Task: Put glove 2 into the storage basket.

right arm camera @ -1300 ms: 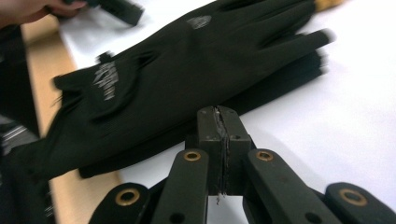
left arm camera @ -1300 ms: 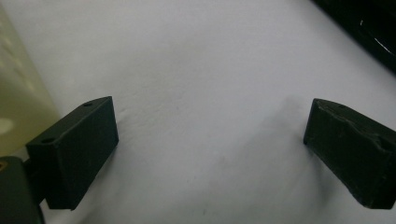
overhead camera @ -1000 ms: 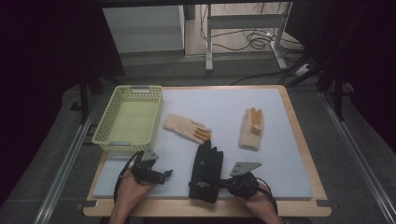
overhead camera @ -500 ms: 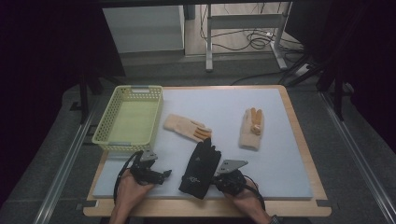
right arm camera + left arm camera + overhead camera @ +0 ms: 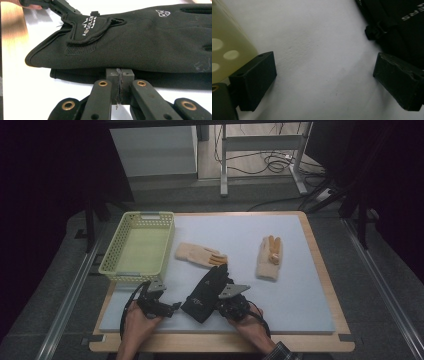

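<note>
Right gripper (image 5: 223,301): held in the person's right hand at the near edge of the table; jaws pressed together with only a thin seam between them in the right gripper view, pinching the near edge of the glove stack.
Black fabric gloves (image 5: 207,287): a pair stacked one on the other (a white logo and a cuff tab show on the top one), lying on the mat in the near middle, fingers pointing away toward the far side, cuffs toward the person.
Left gripper (image 5: 172,308): held in the left hand, low over the mat just left of the gloves' cuffs; jaws spread wide with bare mat between them, gripping nothing.
Left gripper's surroundings: in its own view the black gloves' edge sits by one jaw, the basket's pale wall by the other.
Pale yellow perforated plastic basket (image 5: 116,251): on the left part of the table, beyond the left gripper.
Cream knitted glove with orange fingertips (image 5: 196,253): lying flat just beyond the black gloves, beside the basket.
Second cream knitted glove (image 5: 268,260): to the right, well apart from the first.
Light blue-white mat (image 5: 295,295): covers the wooden table top.
</note>
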Motion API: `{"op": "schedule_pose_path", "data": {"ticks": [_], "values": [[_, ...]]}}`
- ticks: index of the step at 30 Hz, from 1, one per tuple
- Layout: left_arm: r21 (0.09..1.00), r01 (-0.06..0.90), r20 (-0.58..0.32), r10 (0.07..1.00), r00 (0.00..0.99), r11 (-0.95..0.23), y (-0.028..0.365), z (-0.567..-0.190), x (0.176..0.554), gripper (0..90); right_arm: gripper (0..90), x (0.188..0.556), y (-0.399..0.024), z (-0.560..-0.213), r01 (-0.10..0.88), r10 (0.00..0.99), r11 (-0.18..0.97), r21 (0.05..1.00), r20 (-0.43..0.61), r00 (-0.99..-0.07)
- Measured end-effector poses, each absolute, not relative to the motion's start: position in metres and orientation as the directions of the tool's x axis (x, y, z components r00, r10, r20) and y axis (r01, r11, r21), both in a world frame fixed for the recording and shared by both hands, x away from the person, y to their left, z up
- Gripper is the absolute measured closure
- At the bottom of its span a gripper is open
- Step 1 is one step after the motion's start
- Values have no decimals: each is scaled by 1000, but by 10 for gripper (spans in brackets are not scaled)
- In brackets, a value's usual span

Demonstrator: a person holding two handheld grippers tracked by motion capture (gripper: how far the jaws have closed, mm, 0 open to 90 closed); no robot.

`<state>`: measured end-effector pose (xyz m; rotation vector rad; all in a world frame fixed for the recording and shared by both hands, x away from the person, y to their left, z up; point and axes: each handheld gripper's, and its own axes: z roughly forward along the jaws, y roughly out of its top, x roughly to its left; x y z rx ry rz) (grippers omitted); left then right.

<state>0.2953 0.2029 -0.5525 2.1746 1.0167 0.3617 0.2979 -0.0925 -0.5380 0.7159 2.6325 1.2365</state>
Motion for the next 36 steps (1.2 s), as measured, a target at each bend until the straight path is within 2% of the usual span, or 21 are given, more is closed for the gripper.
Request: {"op": "schedule_pose_path", "data": {"ticks": [3,6,11,17,26,34,36], "values": [[696,561,-39,757,653,-448,203,-553,295,47,872,299,-91,-538,357,472,548,757,72,-879],[698,560,-41,757,653,-446,203,-553,295,47,820,300,-94,-536,368,468,544,754,91,-879],[701,560,-43,757,652,-442,203,-553,295,48,754,299,-110,-529,361,493,544,757,60,-868],[704,560,-47,758,650,-437,203,-553,295,49,682,305,-146,-522,389,568,510,767,39,-822],[704,562,-52,759,649,-433,204,-553,295,51,515,319,-206,-517,439,698,457,773,-6,-716],[708,570,-64,767,639,-416,205,-553,295,75,372,330,-237,-526,471,761,463,751,-65,-645],[712,571,-71,768,637,-408,207,-552,295,86,347,334,-241,-531,492,766,458,741,-47,-641]]}}
